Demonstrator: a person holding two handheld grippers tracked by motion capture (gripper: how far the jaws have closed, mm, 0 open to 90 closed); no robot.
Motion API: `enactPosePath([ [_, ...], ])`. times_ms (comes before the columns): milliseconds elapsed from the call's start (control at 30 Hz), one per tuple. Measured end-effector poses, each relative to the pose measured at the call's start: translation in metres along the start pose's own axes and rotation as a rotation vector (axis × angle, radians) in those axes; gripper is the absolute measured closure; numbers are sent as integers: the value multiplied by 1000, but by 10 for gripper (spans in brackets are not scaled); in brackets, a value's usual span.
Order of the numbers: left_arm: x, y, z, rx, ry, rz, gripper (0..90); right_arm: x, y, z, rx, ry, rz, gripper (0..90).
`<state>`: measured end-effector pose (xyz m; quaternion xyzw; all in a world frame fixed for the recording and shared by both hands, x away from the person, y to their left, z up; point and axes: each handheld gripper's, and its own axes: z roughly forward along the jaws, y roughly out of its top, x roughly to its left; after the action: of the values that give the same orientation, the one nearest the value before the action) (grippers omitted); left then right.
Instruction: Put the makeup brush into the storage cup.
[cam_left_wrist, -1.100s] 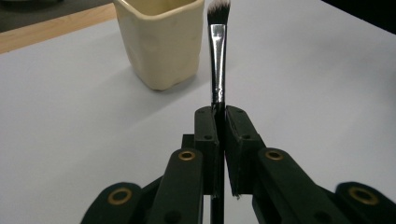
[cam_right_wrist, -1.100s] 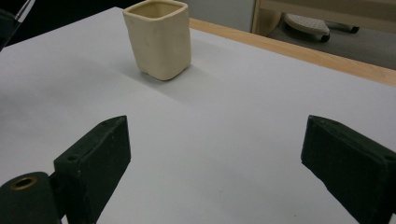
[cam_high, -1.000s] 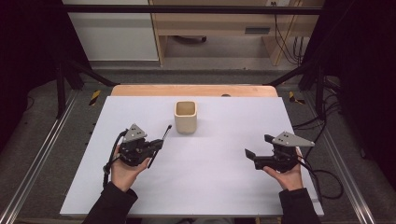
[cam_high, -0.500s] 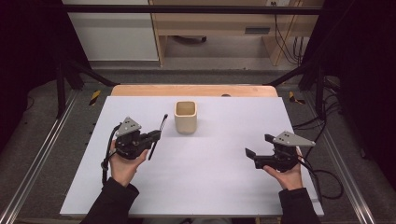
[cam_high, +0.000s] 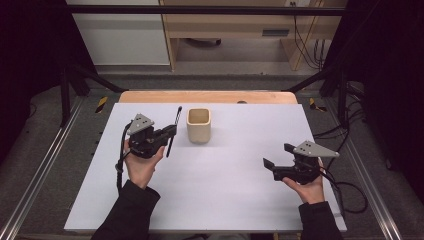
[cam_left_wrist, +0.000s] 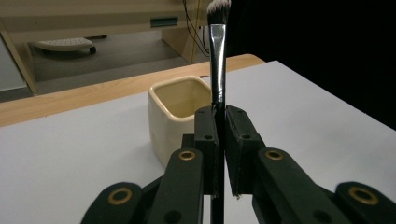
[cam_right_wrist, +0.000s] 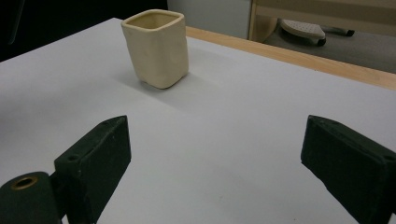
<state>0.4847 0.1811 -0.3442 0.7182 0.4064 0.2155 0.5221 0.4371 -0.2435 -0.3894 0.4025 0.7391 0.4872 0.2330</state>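
A cream square cup (cam_high: 199, 125) stands upright at the middle back of the white table (cam_high: 230, 200). Left of the cup, my left gripper (cam_high: 170, 134) is shut on the black handle of a slim make-up brush (cam_high: 176, 120). In the left gripper view the brush (cam_left_wrist: 217, 60) rises upright from between the pressed jaws of that gripper (cam_left_wrist: 222, 114), its pale bristles at the top, and the cup (cam_left_wrist: 163, 126) sits just behind. My right gripper (cam_high: 278, 155) rests low at the right, open and holding nothing. Its own view (cam_right_wrist: 215, 140) shows the cup (cam_right_wrist: 159, 46) far off.
A wooden strip (cam_high: 210, 96) borders the table's back edge. Metal rails (cam_high: 45, 165) run along both sides, with cables (cam_high: 350, 190) trailing by the right edge. Bare white surface lies between the two hands and in front of the cup.
My left hand has lifted and moved away from the person, carrying the brush, which now stands beside the cup's left side. The right hand has stayed put.
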Motion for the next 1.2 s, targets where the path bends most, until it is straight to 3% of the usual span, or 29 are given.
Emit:
enactPosePath([
  [467,1,19,22,-47,24,-14,841,-1,1,-1,-9,5,11,86],
  [1200,8,46,59,-78,41,-28,840,-3,0,0,-9,10,19,86],
])
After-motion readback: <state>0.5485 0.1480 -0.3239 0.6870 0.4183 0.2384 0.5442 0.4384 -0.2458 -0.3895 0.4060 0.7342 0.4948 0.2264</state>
